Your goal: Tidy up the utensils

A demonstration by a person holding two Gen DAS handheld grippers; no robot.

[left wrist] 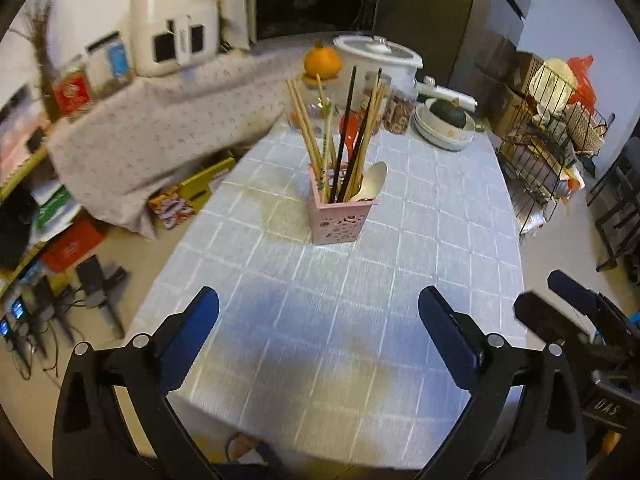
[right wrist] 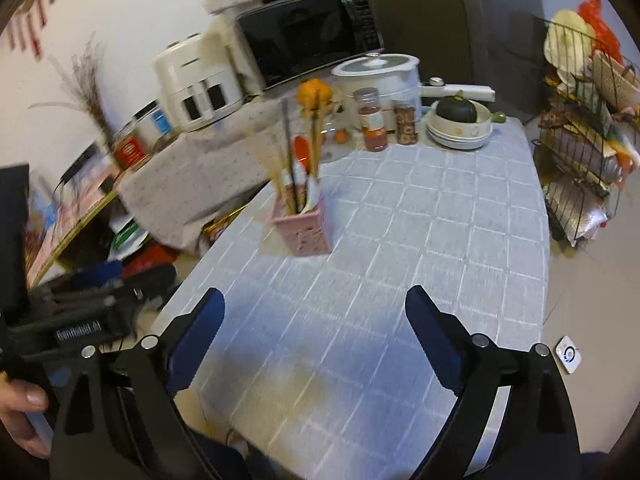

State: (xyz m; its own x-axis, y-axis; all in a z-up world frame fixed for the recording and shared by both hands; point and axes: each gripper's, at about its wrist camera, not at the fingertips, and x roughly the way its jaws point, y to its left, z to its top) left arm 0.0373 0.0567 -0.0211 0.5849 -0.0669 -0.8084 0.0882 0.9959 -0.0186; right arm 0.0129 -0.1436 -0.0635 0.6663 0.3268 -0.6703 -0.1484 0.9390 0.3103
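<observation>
A pink perforated utensil holder (left wrist: 339,216) stands upright on the table with the grey-blue checked cloth (left wrist: 440,240). It holds several wooden and black chopsticks (left wrist: 320,136) and a pale spoon (left wrist: 374,184). My left gripper (left wrist: 318,304) is open and empty, well short of the holder, above the near table. My right gripper (right wrist: 314,306) is open and empty too, to the right and near side of the holder (right wrist: 305,228). The right gripper's fingers (left wrist: 568,300) show at the right edge of the left wrist view.
At the table's far end stand spice jars (right wrist: 374,120), stacked bowls with a dark squash (right wrist: 458,124), a white pot (right wrist: 380,72) and an orange (left wrist: 322,62). A cloth-covered counter (left wrist: 160,128) with appliances is at the left. A wire rack (left wrist: 552,128) stands to the right.
</observation>
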